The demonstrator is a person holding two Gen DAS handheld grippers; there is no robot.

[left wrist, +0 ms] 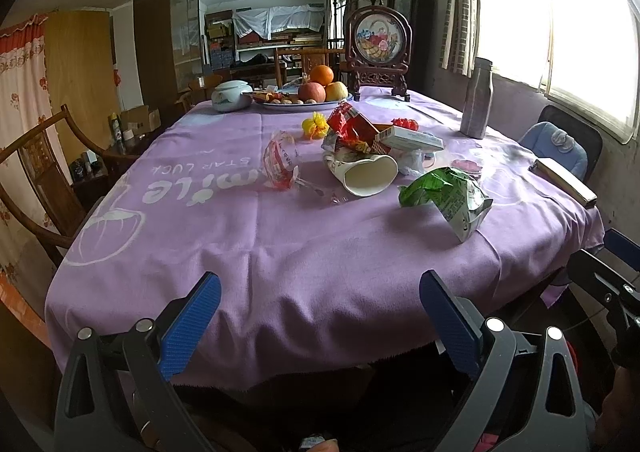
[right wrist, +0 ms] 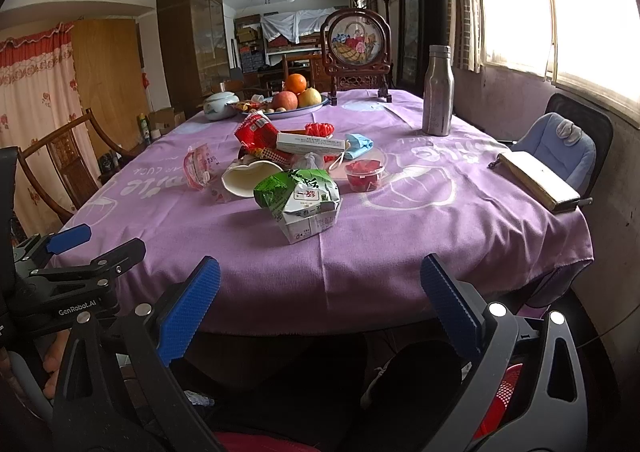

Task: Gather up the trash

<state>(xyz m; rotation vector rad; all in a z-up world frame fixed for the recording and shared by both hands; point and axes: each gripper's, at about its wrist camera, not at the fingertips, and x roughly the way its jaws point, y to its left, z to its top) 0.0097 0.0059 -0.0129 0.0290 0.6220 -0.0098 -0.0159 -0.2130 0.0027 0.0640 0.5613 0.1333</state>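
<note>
From my left wrist, I am holding my left gripper (left wrist: pixel 320 316) with jaws spread wide and empty at the near edge of the purple-clothed surface (left wrist: pixel 280 244), the green wrapper (left wrist: pixel 448 196) and tipped paper cup (left wrist: pixel 366 174) lying well ahead. From my right wrist, my right gripper (right wrist: pixel 320 304) is hanging equally open, facing the green wrapper (right wrist: pixel 300 196), with the red-filled plastic cup (right wrist: pixel 365 174) just beyond it.

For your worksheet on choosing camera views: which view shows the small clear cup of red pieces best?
The right wrist view: the clear cup shows whole, unobstructed. The left wrist view shows only its lid edge behind the green wrapper.
</note>
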